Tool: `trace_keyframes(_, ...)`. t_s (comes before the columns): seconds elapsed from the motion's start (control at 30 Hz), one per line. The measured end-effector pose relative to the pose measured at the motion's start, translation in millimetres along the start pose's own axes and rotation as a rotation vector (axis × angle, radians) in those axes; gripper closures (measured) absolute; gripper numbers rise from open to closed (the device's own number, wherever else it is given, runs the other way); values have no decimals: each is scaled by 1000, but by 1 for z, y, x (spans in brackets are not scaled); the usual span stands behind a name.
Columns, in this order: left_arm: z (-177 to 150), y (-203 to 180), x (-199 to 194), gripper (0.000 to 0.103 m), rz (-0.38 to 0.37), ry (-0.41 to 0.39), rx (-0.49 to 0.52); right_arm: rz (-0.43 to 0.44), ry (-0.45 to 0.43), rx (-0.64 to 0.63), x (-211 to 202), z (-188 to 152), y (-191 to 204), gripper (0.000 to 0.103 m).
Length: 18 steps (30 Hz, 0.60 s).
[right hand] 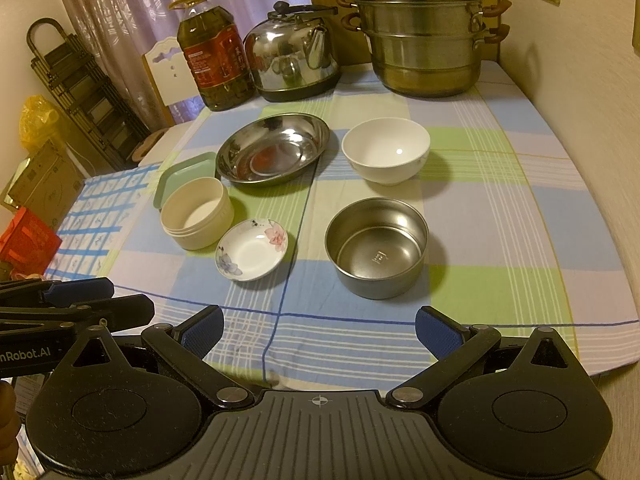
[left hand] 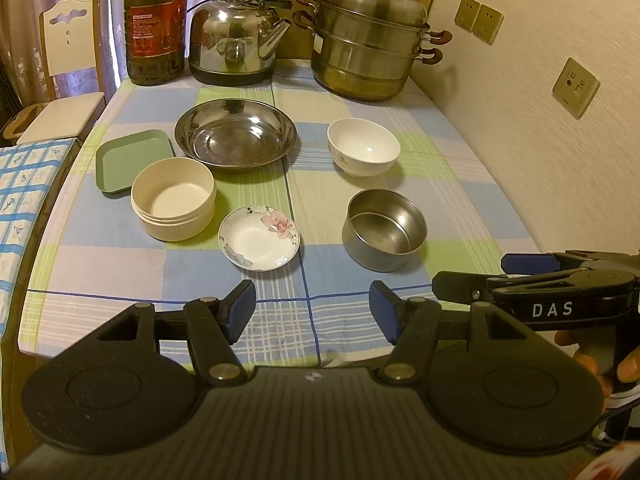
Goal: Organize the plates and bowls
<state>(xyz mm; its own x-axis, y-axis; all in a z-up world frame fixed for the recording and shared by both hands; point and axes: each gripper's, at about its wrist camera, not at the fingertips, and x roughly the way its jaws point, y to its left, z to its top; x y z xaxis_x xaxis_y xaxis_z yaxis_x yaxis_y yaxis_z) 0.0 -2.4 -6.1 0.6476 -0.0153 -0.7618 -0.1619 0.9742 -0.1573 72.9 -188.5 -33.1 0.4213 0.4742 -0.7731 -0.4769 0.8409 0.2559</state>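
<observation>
On the checked tablecloth lie a steel plate (left hand: 236, 132) (right hand: 273, 148), a green square plate (left hand: 120, 158) (right hand: 180, 170), a cream round bowl (left hand: 173, 198) (right hand: 197, 213) partly on the green plate, a small flowered saucer (left hand: 259, 237) (right hand: 251, 249), a white bowl (left hand: 363, 147) (right hand: 386, 150) and a steel bowl (left hand: 384, 230) (right hand: 377, 247). My left gripper (left hand: 312, 314) is open and empty above the table's near edge, short of the saucer. My right gripper (right hand: 319, 332) is open and empty, short of the steel bowl. Each gripper shows at the edge of the other's view.
At the back stand an oil bottle (left hand: 155, 24), a steel kettle (left hand: 236, 36) and a stacked steamer pot (left hand: 370, 36). The wall (left hand: 540, 140) runs along the table's right side. A chair (left hand: 68, 80) stands at the left. A folded rack and boxes (right hand: 60, 120) are on the floor.
</observation>
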Motion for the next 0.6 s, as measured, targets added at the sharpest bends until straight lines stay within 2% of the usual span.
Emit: trace_keyframes(0.6, -2, -4, 7, 43, -1, 2, -2, 0, 0, 1, -2, 2, -1, 1)
